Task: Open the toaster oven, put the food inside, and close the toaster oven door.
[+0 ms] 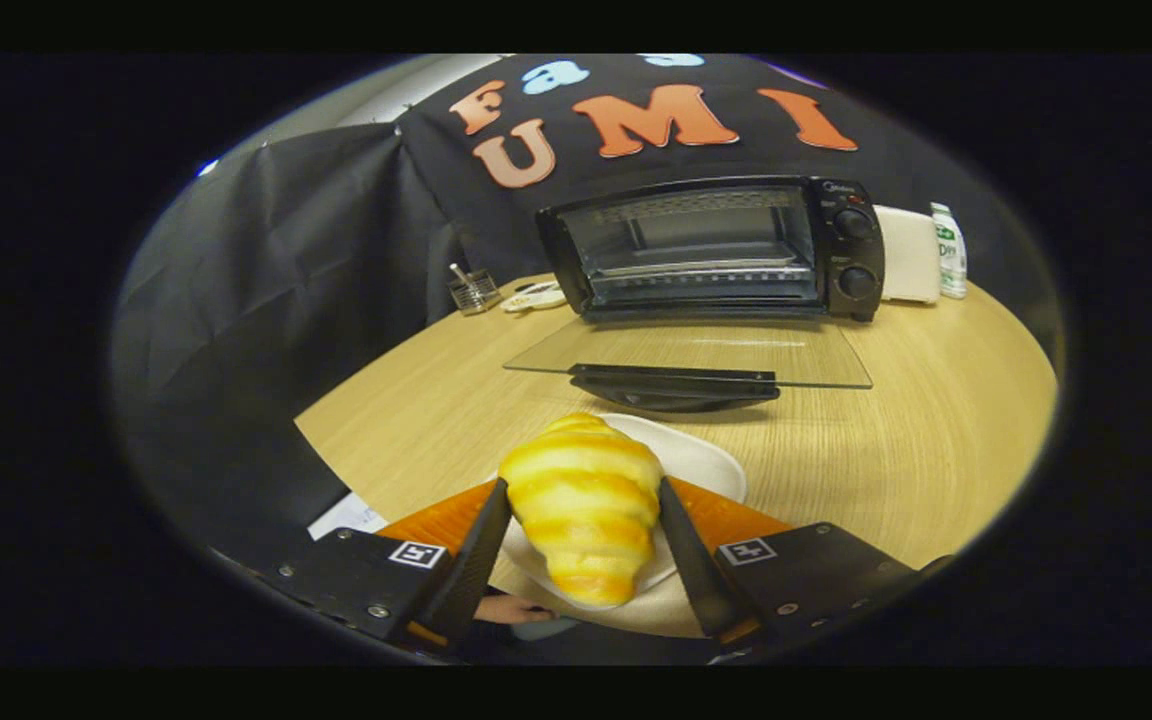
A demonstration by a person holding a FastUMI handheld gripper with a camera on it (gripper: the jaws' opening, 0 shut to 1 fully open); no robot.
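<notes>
Your gripper [584, 520] clamps the croissant [584, 505] over its plate [706, 462]; toaster oven [711, 250] door [691, 352] lies open, ready for loading.

I see the croissant [584, 505] between my tool's [584, 520] fingers, above the plate [706, 462]; the toaster oven [711, 250] stands beyond on the tabletop [936, 440].

A croissant [584, 505] is showing golden yellow with paler cream stripes, lying over a white plate [706, 462]. Upper centre of the frame, the toaster oven [716, 250] is gleaming black. The tabletop [896, 440] is showing light wood grain.
</notes>
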